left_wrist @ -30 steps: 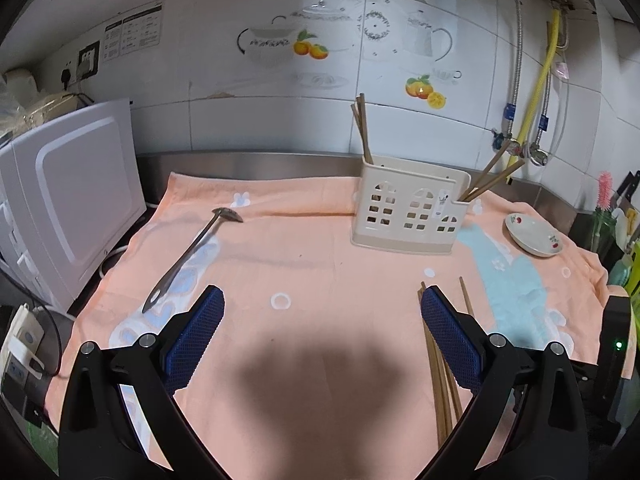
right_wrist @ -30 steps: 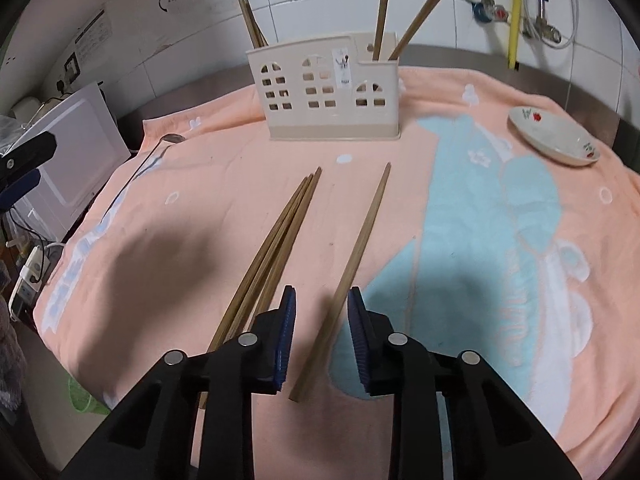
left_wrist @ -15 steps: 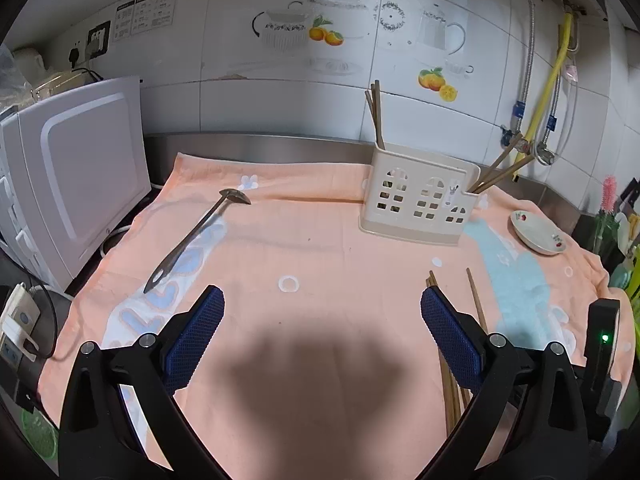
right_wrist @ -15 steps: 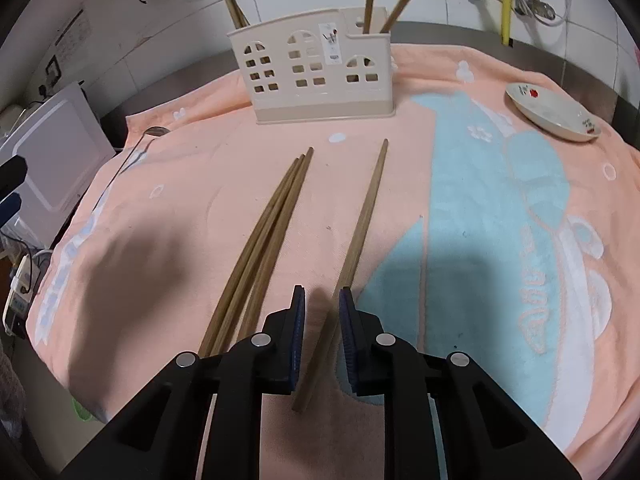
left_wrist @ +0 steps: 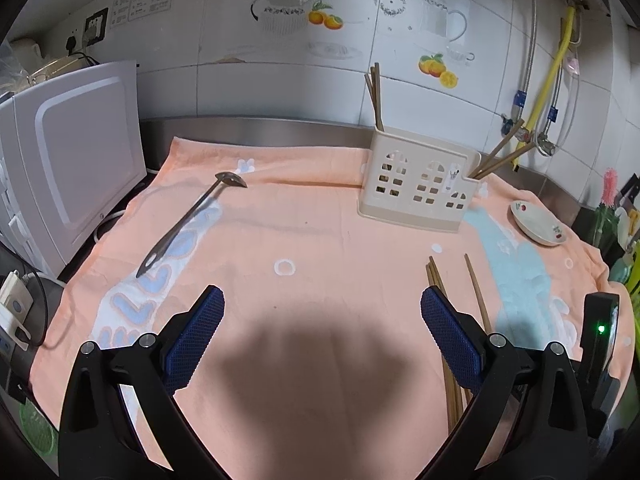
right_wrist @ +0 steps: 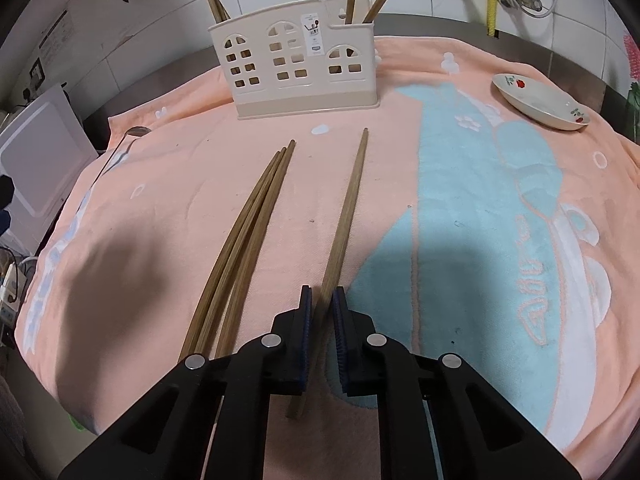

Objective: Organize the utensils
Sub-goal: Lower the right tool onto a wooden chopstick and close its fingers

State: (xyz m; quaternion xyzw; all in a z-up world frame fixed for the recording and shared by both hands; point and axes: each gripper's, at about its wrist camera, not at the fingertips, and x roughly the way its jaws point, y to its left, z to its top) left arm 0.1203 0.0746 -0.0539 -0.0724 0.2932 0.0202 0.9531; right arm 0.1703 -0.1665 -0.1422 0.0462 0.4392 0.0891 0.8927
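Note:
A single wooden chopstick (right_wrist: pixel 350 200) lies on the peach towel (right_wrist: pixel 168 220), pointing toward the cream utensil holder (right_wrist: pixel 304 76). My right gripper (right_wrist: pixel 322 300) is closing its jaws around the near part of that chopstick, and the blue pads sit tight against its sides. To its left lies a bundle of three chopsticks (right_wrist: pixel 256 208). The holder has chopsticks standing at both ends. My left gripper (left_wrist: pixel 320 320) hovers wide open above bare towel, holding nothing. A metal spoon (left_wrist: pixel 188 220) lies on the towel's left side.
A small white dish (right_wrist: pixel 540 104) with red flowers sits at the towel's back right. A white appliance (left_wrist: pixel 72 160) stands along the left edge. Tiled wall and pipes (left_wrist: pixel 552 80) rise behind the holder. A cable and power strip (left_wrist: pixel 16 304) hang at the near left.
The right gripper's jaws have narrowed from a clear gap to tight against the single chopstick. The left gripper stays open; its view has shifted slightly.

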